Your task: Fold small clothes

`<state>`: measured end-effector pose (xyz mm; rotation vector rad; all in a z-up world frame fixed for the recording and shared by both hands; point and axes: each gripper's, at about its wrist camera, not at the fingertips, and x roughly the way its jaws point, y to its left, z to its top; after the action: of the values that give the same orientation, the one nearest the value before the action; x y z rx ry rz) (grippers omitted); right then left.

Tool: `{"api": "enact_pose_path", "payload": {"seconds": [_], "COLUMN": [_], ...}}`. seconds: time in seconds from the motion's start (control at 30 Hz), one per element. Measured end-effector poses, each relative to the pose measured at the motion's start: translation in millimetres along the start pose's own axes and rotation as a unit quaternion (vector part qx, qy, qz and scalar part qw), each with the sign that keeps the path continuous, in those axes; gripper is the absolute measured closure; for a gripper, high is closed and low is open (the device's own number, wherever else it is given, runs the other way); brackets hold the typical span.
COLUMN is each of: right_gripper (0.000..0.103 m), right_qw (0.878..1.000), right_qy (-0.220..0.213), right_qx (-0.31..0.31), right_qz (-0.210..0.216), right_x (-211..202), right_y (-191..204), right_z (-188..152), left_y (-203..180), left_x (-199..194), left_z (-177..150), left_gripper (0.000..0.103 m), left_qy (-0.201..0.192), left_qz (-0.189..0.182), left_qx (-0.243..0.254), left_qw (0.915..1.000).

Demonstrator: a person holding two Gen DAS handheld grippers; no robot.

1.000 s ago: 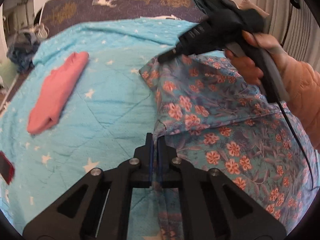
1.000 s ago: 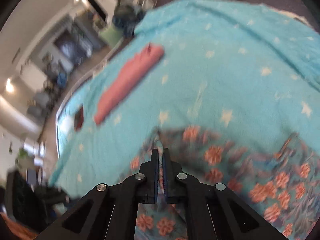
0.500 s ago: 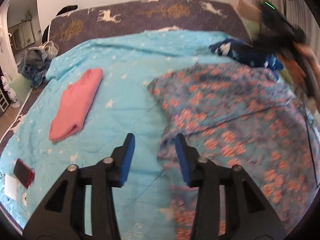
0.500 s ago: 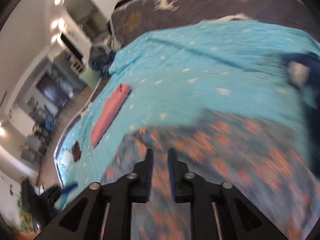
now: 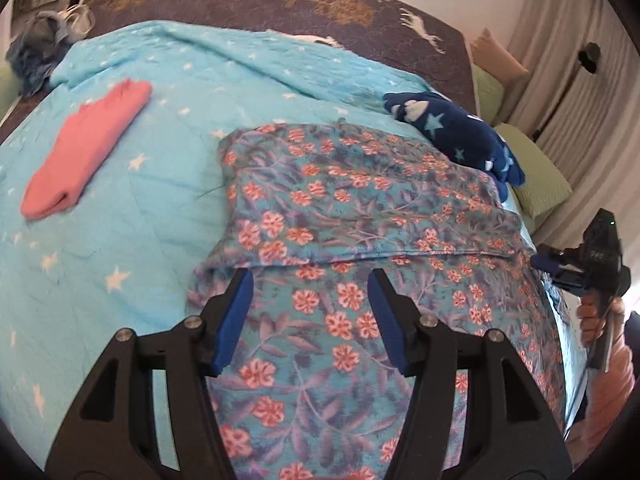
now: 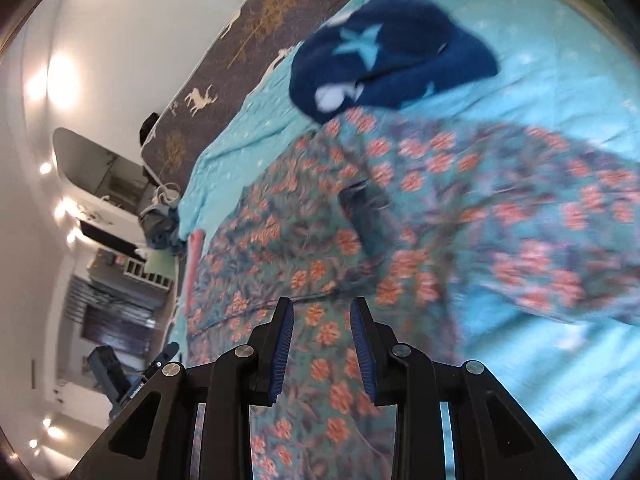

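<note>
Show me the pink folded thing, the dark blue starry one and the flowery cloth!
pink folded garment [image 5: 86, 148]: left wrist view, its middle.
dark blue starry garment [image 5: 460, 130]: left wrist view, its top.
flowery cloth [image 5: 344, 208]: left wrist view, folded-over part.

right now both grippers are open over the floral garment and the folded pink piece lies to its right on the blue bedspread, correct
Not quite: the left wrist view shows the folded pink piece to the left of the floral garment. The left gripper and right gripper are open over it, on the blue bedspread.

Both wrist views angled down, close over the bed, sharing the floral garment [image 5: 360, 216], right view tilted
</note>
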<state>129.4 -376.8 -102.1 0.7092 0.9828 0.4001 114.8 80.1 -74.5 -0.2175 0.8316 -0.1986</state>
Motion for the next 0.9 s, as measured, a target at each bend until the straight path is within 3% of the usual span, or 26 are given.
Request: {"api": "enact_pose_path", "payload": {"seconds": [0.13, 0.23, 0.33, 0.5, 0.63, 0.73, 0.9], "right_gripper": [0.060, 0.052, 0.049, 0.048, 0.042, 0.041, 0.040], "right_qw": [0.999, 0.999, 0.999, 0.999, 0.998, 0.998, 0.993], "right_qy": [0.033, 0.017, 0.013, -0.001, -0.027, 0.005, 0.060], "right_qx": [0.029, 0.031, 0.006, -0.024, -0.064, -0.064, -0.053], "right_qz": [0.002, 0.034, 0.029, 0.047, 0.011, 0.020, 0.081], "right_x": [38, 49, 56, 36, 13, 23, 60], "right_y": [-18, -21, -11, -4, -11, -18, -9], "right_z": [17, 31, 41, 42, 43, 47, 52], "left_y": [3, 3, -3, -20, -30, -36, -45], "left_x": [-13, -21, -25, -31, -27, -20, -13], "left_z": [-3, -6, -6, -6, -5, -3, -4], "left_gripper": [0.042, 0.042, 0.042, 0.041, 0.036, 0.036, 0.036], "left_qy": [-0.001, -0.003, -0.003, -0.010, -0.009, -0.001, 0.009], "left_qz": [0.011, 0.031, 0.035, 0.040, 0.045, 0.044, 0.050], "left_qx": [-0.010, -0.010, -0.011, 0.013, 0.025, 0.024, 0.031], "left_qw": [0.9999, 0.9995, 0.9993, 0.9991, 0.9986, 0.9988, 0.9982]}}
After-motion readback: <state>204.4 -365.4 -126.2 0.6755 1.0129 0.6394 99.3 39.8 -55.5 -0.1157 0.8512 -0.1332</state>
